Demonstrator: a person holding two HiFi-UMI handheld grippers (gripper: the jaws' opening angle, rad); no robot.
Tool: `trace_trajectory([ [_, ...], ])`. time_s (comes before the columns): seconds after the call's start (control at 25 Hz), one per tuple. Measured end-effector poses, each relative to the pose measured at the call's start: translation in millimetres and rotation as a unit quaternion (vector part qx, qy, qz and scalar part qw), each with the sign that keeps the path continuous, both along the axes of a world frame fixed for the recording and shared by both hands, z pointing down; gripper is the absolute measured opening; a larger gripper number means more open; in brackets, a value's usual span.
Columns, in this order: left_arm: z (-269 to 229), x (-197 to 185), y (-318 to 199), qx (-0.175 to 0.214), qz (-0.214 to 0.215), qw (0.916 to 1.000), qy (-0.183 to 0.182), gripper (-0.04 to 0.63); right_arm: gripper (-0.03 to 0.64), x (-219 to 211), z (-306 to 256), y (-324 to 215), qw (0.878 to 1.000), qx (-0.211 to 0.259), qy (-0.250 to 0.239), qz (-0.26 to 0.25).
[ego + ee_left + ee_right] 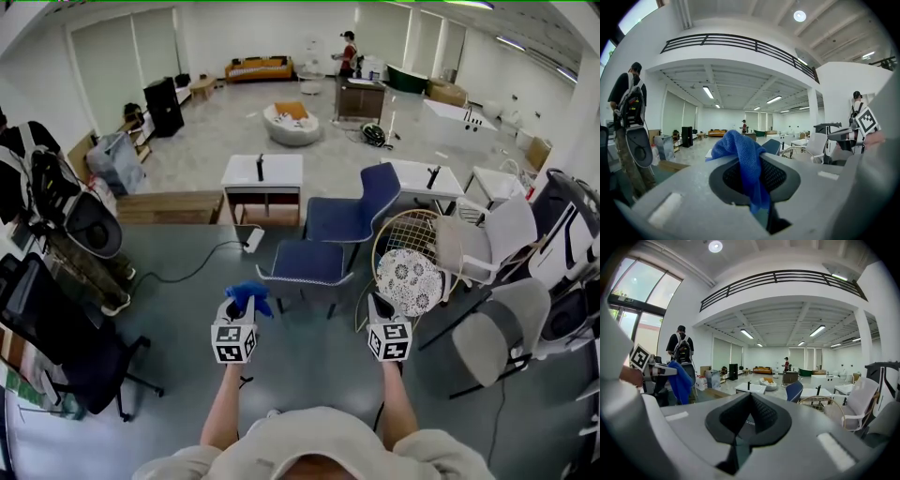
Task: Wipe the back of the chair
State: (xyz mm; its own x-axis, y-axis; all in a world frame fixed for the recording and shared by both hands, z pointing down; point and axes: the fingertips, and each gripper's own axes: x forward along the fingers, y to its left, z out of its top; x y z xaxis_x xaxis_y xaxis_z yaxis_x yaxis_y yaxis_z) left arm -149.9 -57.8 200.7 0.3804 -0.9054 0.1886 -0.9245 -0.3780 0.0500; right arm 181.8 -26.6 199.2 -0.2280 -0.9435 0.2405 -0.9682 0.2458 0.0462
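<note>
Left gripper (239, 309), jaws clamped on a blue cloth (249, 294), hangs nearer than the empty, closed-jawed right gripper (380, 309) to the blue chair (305, 262) ahead, slightly rightward.

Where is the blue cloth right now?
The blue cloth is pinched in the left gripper, left of centre in the head view, just before the nearer blue chair.

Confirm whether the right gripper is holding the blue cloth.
No: the right gripper is shut on nothing, while the blue cloth is clamped in the left gripper.
</note>
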Motion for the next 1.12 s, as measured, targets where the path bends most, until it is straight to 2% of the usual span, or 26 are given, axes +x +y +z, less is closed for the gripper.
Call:
trace_trajectory([
  [0.52, -15, 1, -3, 0.016, 0.005, 0.9999, 0.003, 0.043, 0.000, -3, -11, 5, 1.000, 0.011, 0.003, 0.003],
  [1.12, 0, -1, 8, 0.000, 0.001, 1.0000, 0.005, 0.043, 0.000, -21, -16, 3, 1.000, 0.016, 0.001, -0.014],
])
